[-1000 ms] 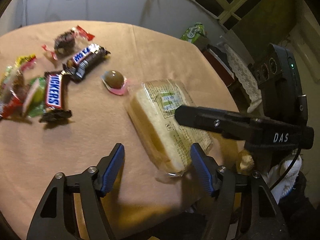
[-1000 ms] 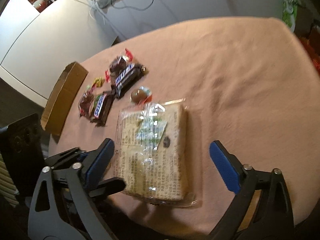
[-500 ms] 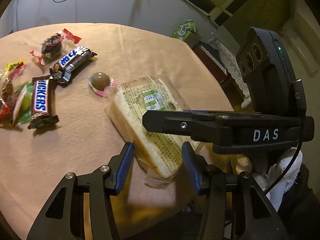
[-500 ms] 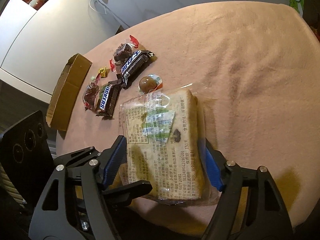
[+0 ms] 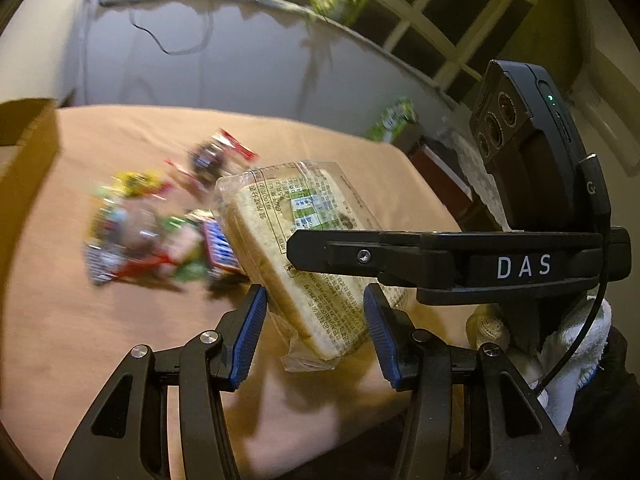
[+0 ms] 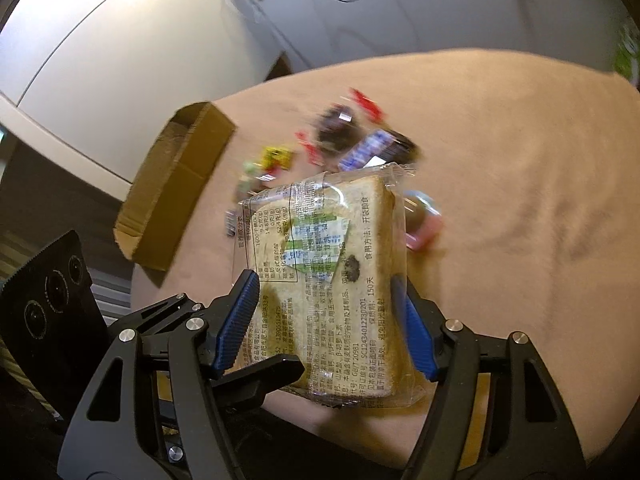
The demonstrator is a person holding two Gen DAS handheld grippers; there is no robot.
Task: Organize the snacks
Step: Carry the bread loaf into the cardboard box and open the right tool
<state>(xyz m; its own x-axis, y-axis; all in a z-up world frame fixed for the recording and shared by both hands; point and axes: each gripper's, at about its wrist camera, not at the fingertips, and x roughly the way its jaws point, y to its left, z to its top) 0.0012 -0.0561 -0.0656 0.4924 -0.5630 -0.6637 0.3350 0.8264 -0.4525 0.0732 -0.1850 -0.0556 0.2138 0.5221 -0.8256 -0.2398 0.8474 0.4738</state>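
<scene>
A wrapped slice of bread (image 5: pixel 304 248) in clear printed plastic is lifted off the table, tilted. My left gripper (image 5: pixel 316 332) is shut on its near end. My right gripper (image 6: pixel 332 328) is shut on it across its width; the bread also shows in the right wrist view (image 6: pixel 328 272). The right gripper's finger (image 5: pixel 400 256) crosses over the bread in the left wrist view. Blurred candy bars and sweets (image 5: pixel 160 236) lie on the tan table beyond; they also show in the right wrist view (image 6: pixel 352 140). An open cardboard box (image 6: pixel 176 184) stands at the table's left edge.
The round table has a tan cloth (image 6: pixel 520 200). A pink-wrapped chocolate ball (image 6: pixel 424 224) lies just right of the bread. A white cabinet (image 6: pixel 100 60) and cables are behind. A green packet (image 5: pixel 392 120) sits off the table's far right.
Both grippers closed on the bread and lifted it off the table, tilting it up. The views have swung towards the cardboard box on the left.
</scene>
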